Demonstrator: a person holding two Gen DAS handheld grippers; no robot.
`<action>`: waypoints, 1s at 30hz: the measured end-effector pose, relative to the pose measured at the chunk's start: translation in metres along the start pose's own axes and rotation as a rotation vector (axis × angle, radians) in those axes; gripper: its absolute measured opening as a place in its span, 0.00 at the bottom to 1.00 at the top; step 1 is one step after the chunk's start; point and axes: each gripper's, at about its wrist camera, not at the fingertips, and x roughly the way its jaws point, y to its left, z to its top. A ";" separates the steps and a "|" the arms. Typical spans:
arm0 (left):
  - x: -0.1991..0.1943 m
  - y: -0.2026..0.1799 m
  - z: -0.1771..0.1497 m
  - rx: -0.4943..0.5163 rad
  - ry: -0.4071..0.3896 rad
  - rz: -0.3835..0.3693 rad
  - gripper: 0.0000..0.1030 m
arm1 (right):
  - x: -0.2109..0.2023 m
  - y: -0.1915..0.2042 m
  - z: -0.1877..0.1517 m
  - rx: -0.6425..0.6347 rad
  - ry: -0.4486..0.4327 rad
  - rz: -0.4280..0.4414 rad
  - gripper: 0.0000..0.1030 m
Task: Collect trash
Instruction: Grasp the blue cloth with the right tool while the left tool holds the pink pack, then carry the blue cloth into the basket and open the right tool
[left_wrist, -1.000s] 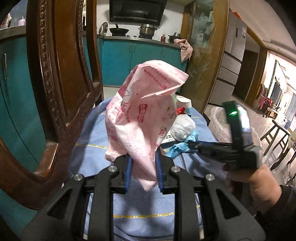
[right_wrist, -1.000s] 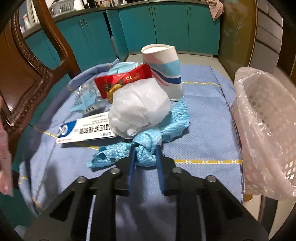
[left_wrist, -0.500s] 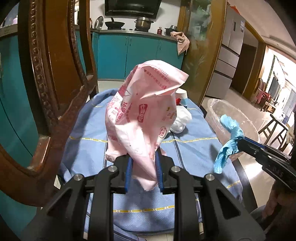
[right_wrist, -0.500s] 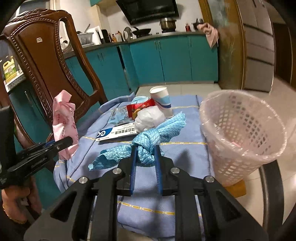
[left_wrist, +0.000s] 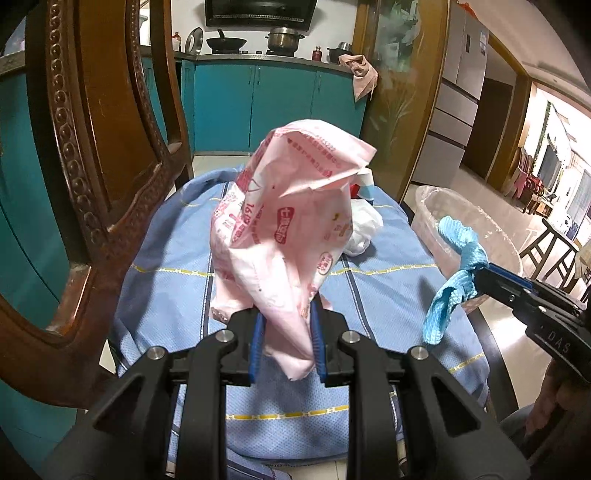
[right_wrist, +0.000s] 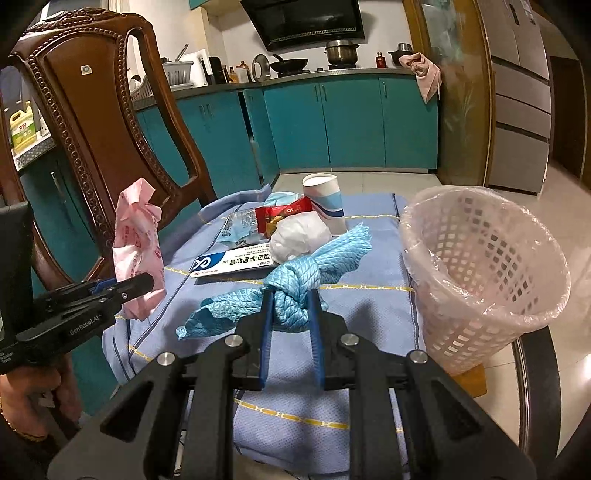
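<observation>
Your right gripper (right_wrist: 289, 309) has lifted the knotted blue cloth (right_wrist: 295, 284) off the bench (right_wrist: 369, 266), clenched on it beside the lined waste basket (right_wrist: 484, 273). Your left gripper (left_wrist: 284, 332) stays clamped on the pink wrapper (left_wrist: 288, 236). Next, I judge, carry both over the basket's mouth and release. That wrapper hides most remaining trash in the left view.

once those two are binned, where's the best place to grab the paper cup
Take the paper cup across its upper wall just under the open rim, coming from above on its far-right side. It stands upright with the wider mouth up, so pads straddle the wall easily; the crumpled white bag and red snack wrapper crowd its near-left side.
</observation>
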 end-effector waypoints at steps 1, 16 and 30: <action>0.000 0.000 0.000 0.001 0.000 0.001 0.22 | 0.000 0.000 0.000 0.000 0.000 0.000 0.18; 0.005 0.002 -0.001 0.002 0.011 0.001 0.23 | 0.003 0.002 0.000 -0.003 0.010 -0.004 0.18; 0.010 0.003 -0.001 0.008 0.016 0.005 0.23 | 0.003 0.001 0.000 -0.001 0.012 -0.010 0.18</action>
